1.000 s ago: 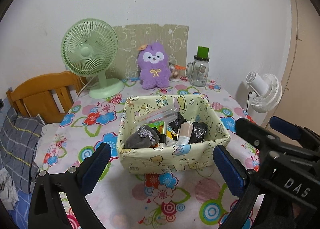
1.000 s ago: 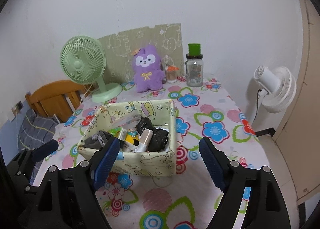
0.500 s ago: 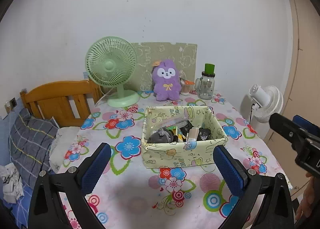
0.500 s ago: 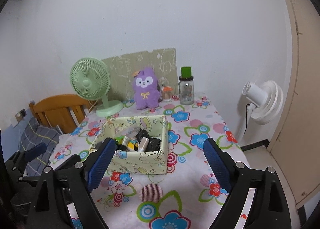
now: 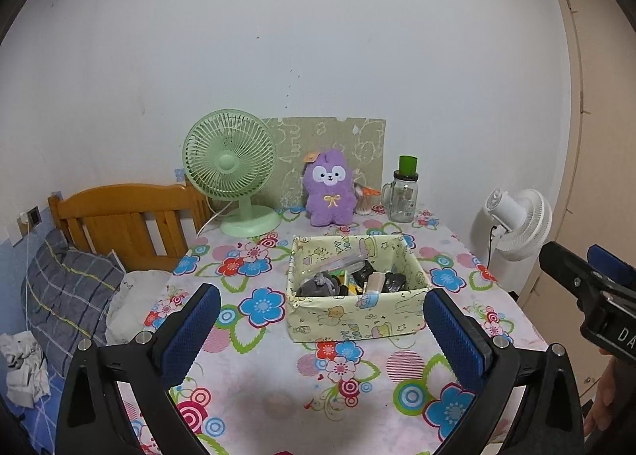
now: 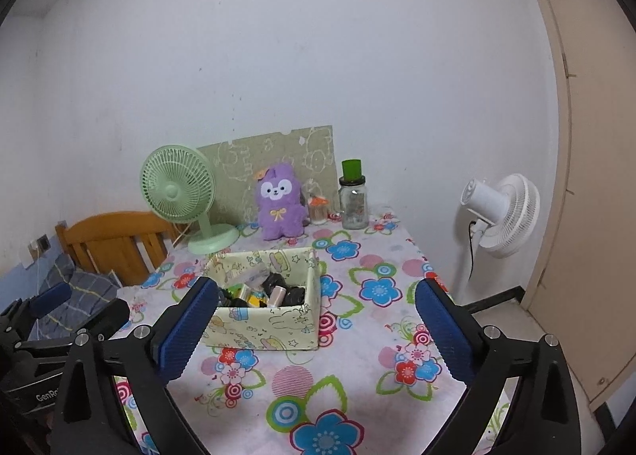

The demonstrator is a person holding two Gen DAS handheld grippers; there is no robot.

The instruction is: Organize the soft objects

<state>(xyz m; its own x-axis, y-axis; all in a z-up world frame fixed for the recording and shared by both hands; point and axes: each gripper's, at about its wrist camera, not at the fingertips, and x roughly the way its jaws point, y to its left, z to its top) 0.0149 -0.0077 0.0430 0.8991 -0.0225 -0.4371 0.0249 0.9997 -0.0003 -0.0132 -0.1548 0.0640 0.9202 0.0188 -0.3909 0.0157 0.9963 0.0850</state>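
Note:
A pale yellow fabric box (image 5: 349,320) (image 6: 274,326) with cartoon prints sits mid-table, filled with a grey soft item (image 5: 318,285), dark bundles and small packets. A purple plush toy (image 5: 330,192) (image 6: 279,202) stands upright at the back of the table. My left gripper (image 5: 320,330) hangs open in front of the box, well short of it, nothing between its blue pads. My right gripper (image 6: 312,330) is also back from the box; its jaws are still opening and hold nothing. Each gripper shows at the edge of the other's view.
A green desk fan (image 5: 230,173), a patterned board (image 5: 330,145) and a glass jar with a green lid (image 5: 404,192) line the back of the floral tablecloth (image 5: 357,383). A wooden chair (image 5: 119,224) and bedding stand left; a white floor fan (image 6: 501,212) stands right.
Both grippers have pulled back and up from the box, which now looks smaller and farther. The right jaws have spread a little wider. Nothing on the table moved.

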